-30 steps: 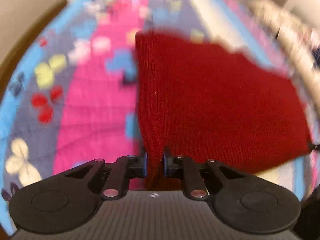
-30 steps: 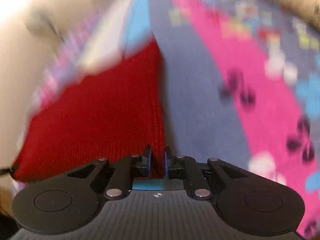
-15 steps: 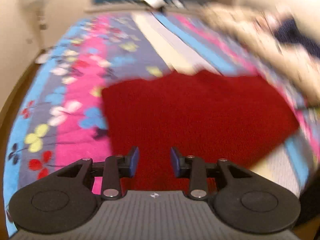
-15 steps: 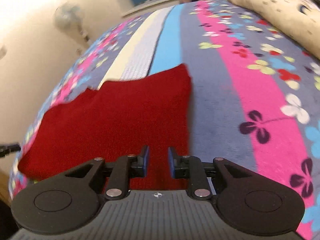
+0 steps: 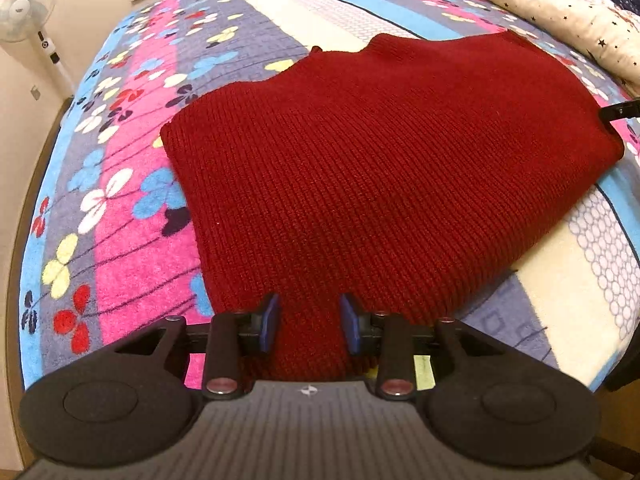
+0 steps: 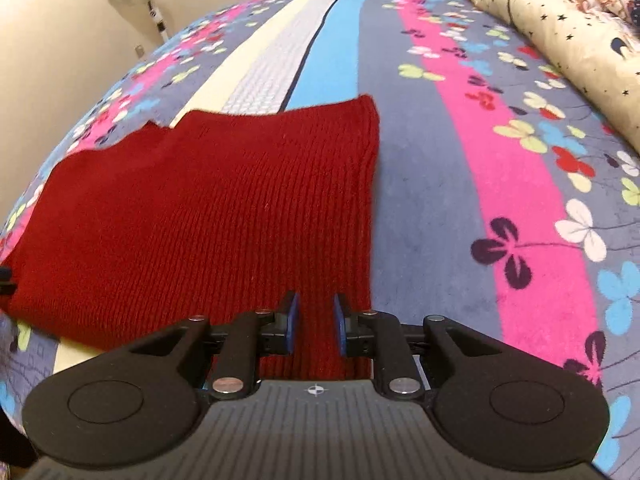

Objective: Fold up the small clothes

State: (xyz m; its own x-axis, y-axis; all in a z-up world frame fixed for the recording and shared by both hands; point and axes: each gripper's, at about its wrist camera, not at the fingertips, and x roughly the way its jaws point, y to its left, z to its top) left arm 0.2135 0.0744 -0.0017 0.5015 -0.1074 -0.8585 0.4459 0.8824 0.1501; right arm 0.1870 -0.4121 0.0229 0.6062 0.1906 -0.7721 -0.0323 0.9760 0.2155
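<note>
The bed filled both views, its flowered blanket (image 5: 132, 216) striped pink, grey, blue and cream, with a standing fan (image 5: 24, 4) against the wall at far left and a star-print quilt (image 6: 560, 20) bunched at far right. On the blanket lay the red knitted garment (image 5: 380, 168), flat, its near edge reaching toward me. A second earlier I had been pinching that near edge in both tongs with the cloth lifted and swinging; now it rested spread on the bed. My left gripper (image 5: 308, 326) had just let go, its jaws apart with the knit lying loose between them. My right gripper (image 6: 316, 328), at the garment's near right corner, stood narrowly parted too, the pads clear of the cloth. I judged this laying-out finished and the next fold ready.
</note>
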